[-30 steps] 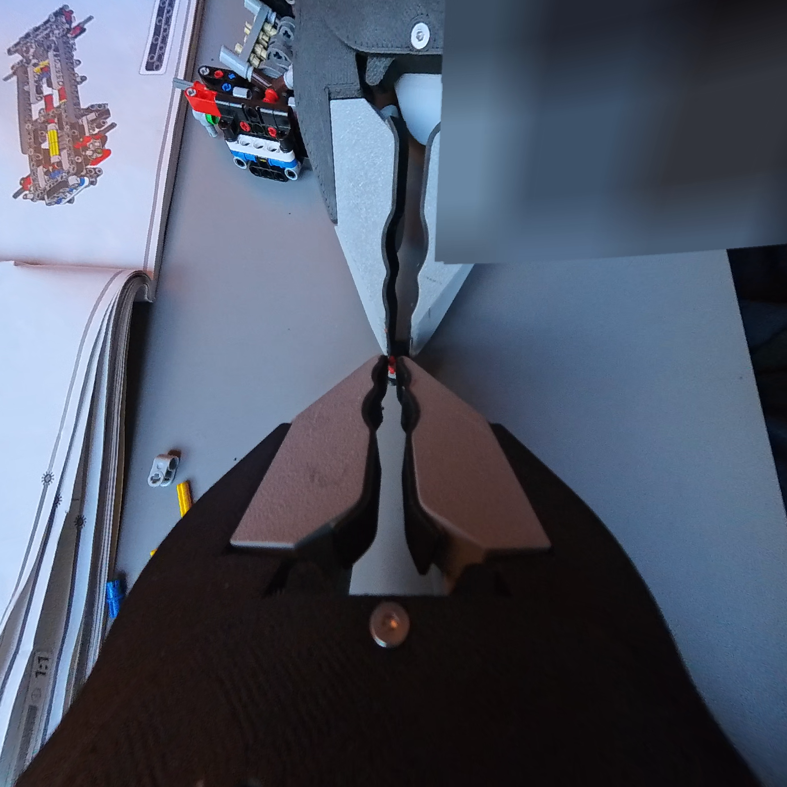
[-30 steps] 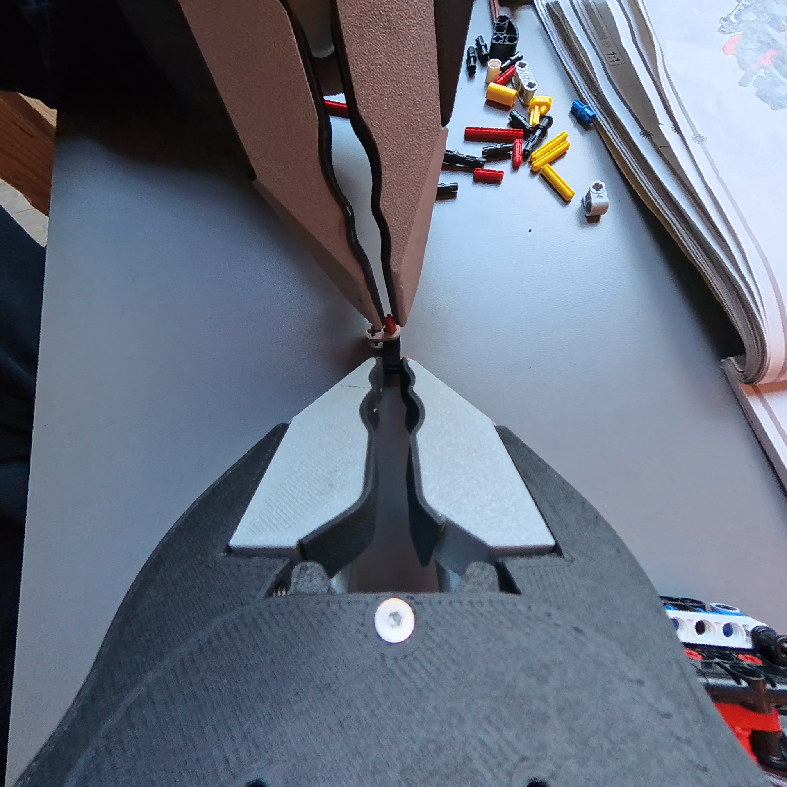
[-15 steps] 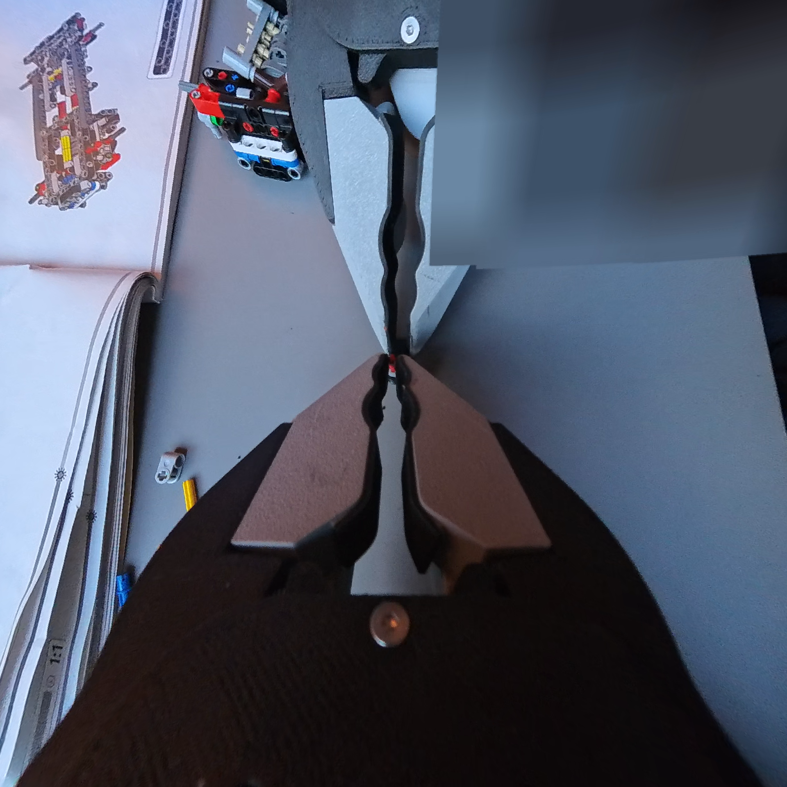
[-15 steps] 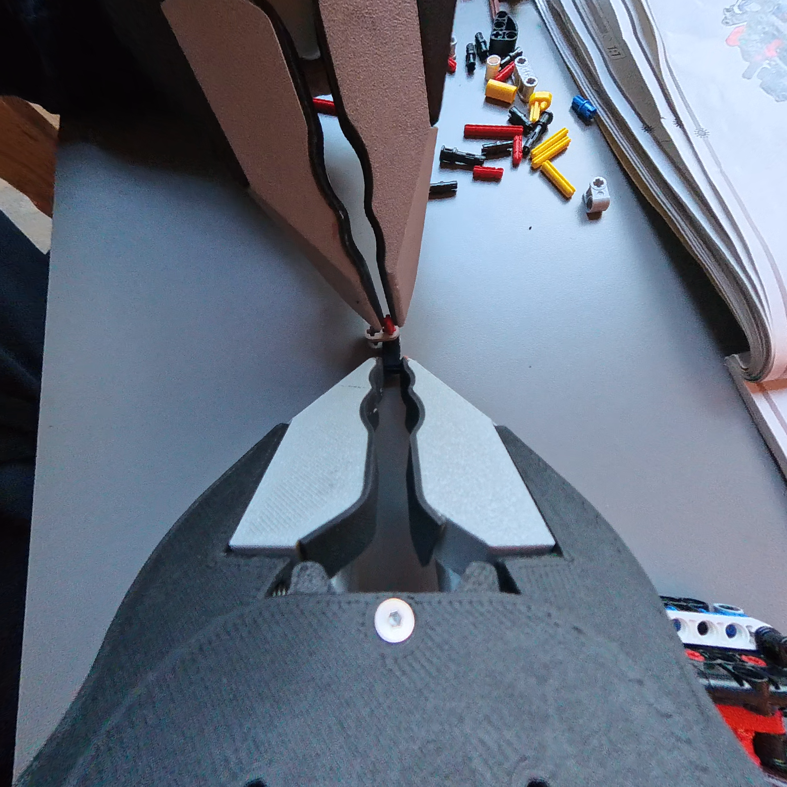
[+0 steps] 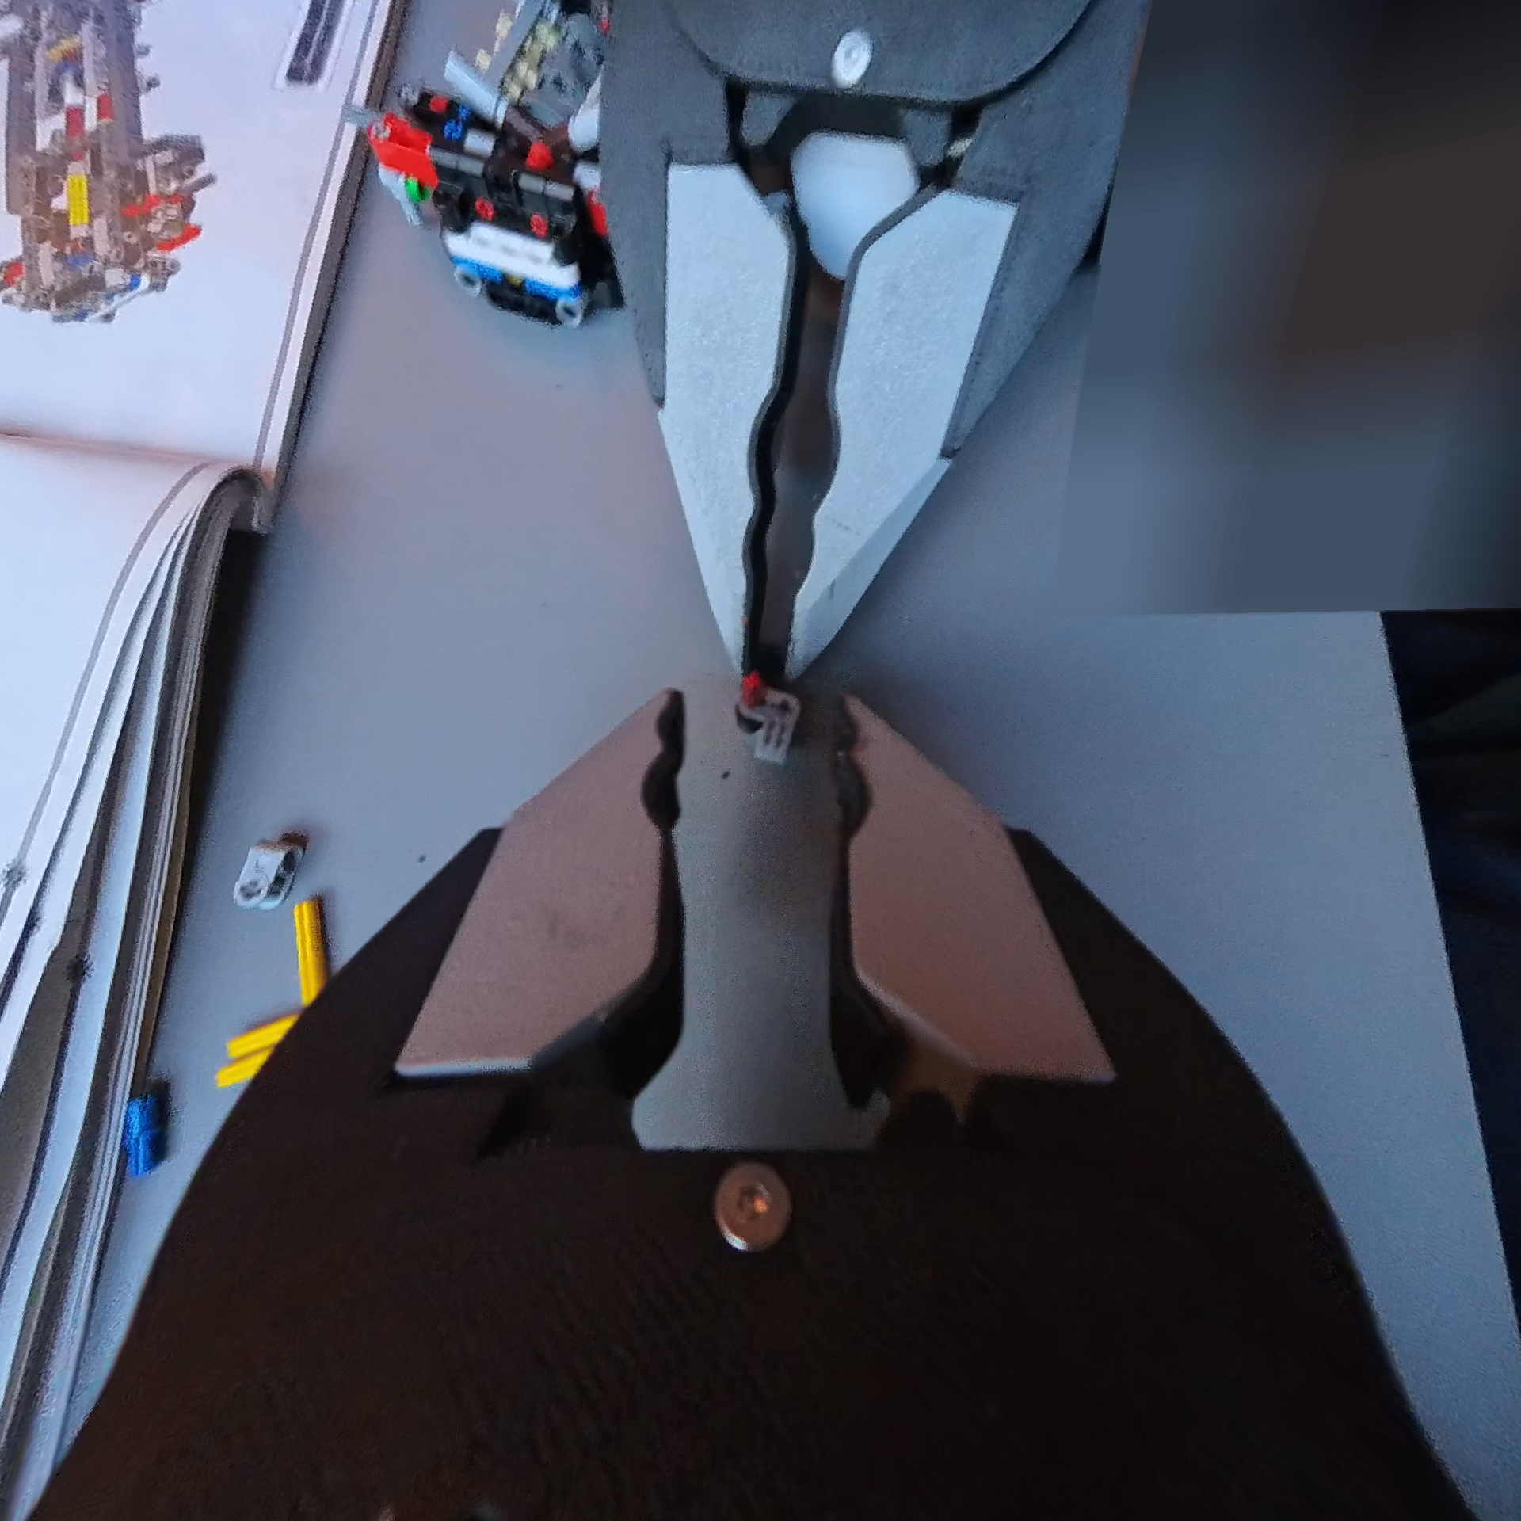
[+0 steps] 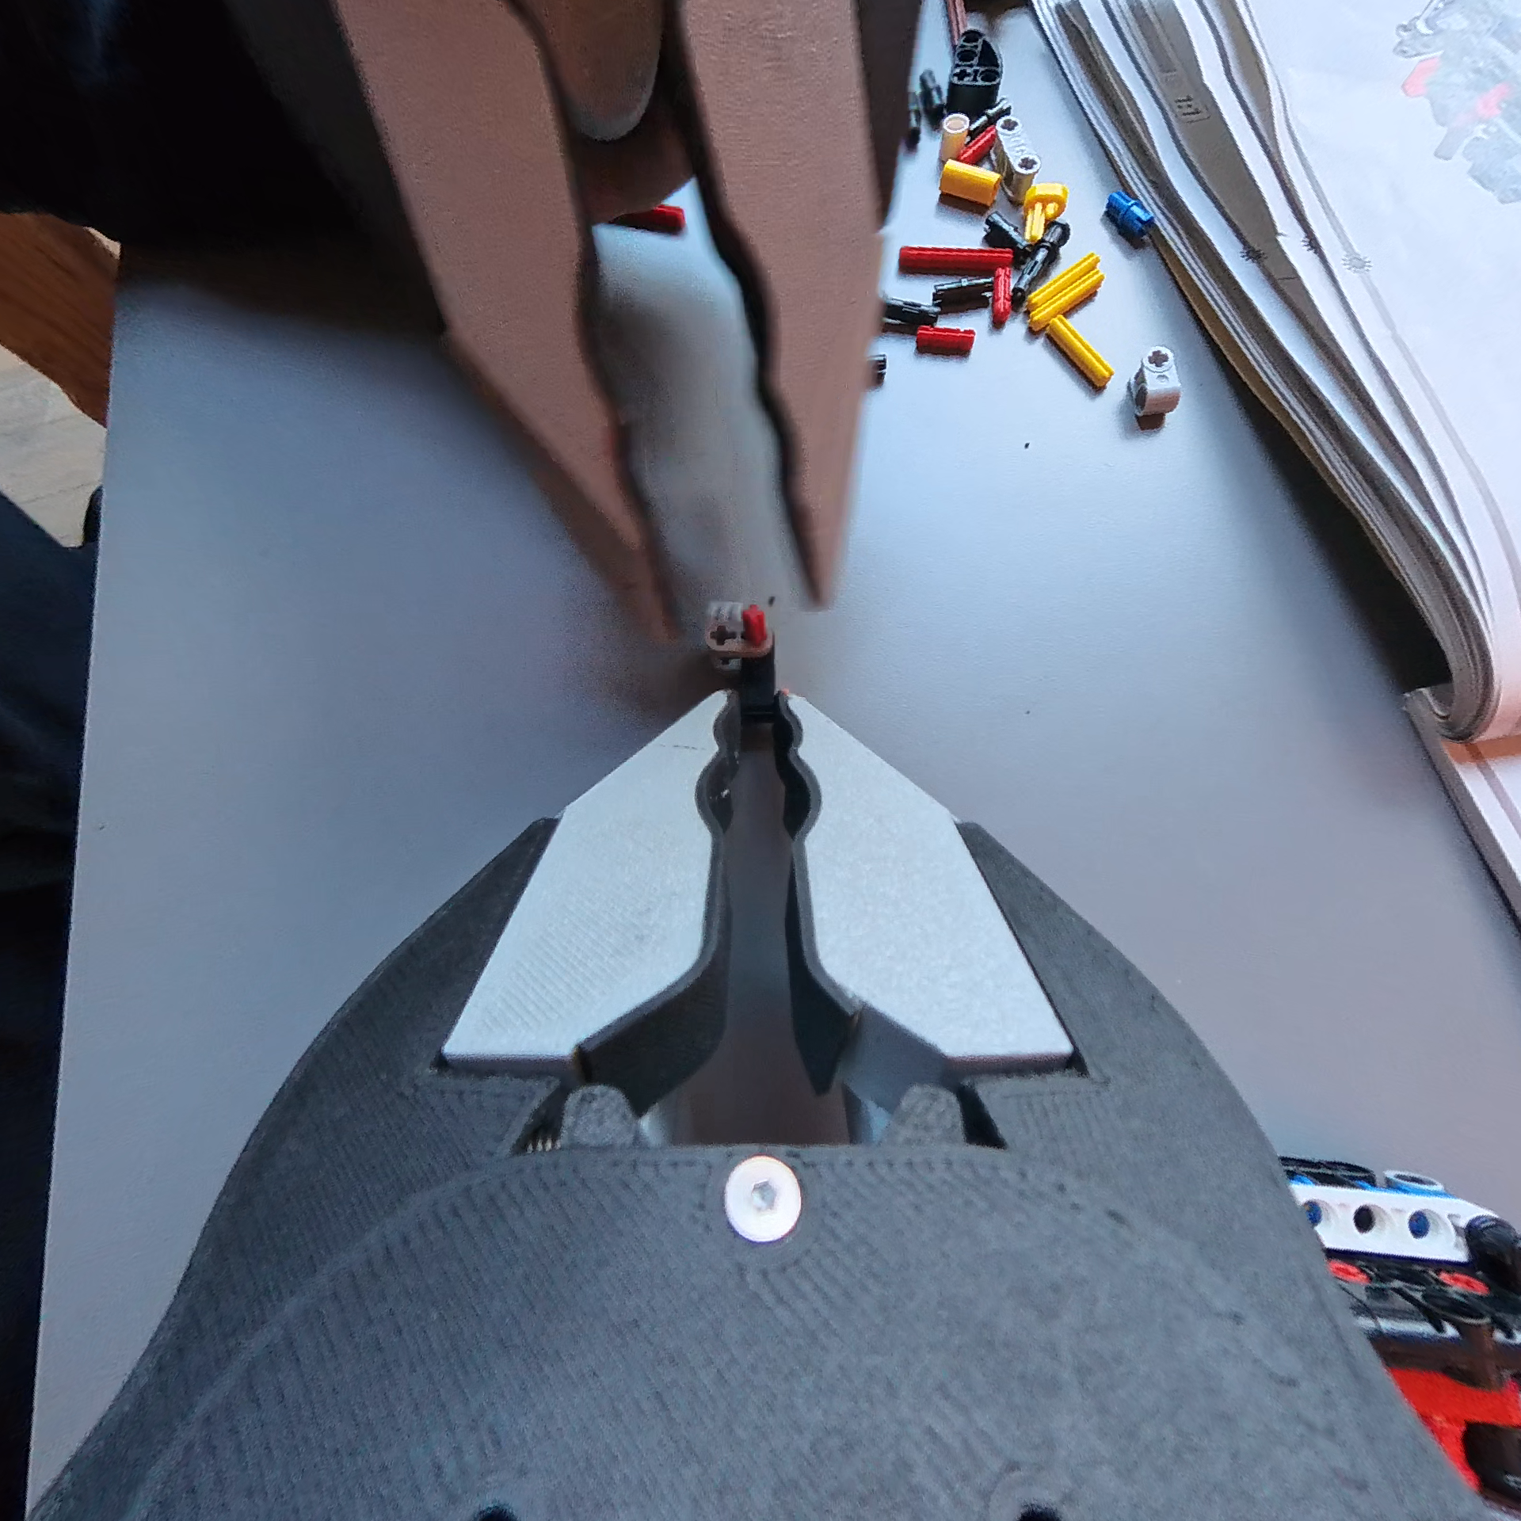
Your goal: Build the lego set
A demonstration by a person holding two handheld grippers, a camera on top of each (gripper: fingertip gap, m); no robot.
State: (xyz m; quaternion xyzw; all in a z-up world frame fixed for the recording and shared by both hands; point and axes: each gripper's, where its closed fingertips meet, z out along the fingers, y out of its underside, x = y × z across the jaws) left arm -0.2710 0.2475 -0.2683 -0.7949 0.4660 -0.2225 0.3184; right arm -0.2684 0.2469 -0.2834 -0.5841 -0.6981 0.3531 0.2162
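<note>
A grey table (image 6: 1070, 658) carried the whole scene. An open instruction book (image 6: 1317, 329) with thick curled page edges lay along one side. Beside it was a scatter of small plastic pieces (image 6: 1012, 272): red and yellow ribbed axles, black pins, a yellow bush, a blue pin and a pale grey connector (image 6: 1155, 380). A partly built model (image 5: 510, 206) of black, red, white and blue beams stood near the book's far page, close behind the right gripper's dark body. A blurred patch covered the upper right of the left wrist view.

The two grippers met tip to tip over bare table. The right gripper (image 6: 757, 700), with flat silvery fingers and wavy dark inner edges, was closed on a short black pin (image 6: 757, 683). The pin's long axis ran forward along the fingers, toward the left gripper. On its far end sat a small pale grey connector piece (image 6: 728, 638) with a cross-shaped hole, lying crosswise to the pin, and a red stub (image 6: 753, 621) stuck out of it.

The left gripper (image 5: 761, 708), with matte brown fingers, stood spread apart. Its tips lay on either side of the little assembly, and neither pressed on it. Its fingers showed motion blur in the right wrist view.
</note>
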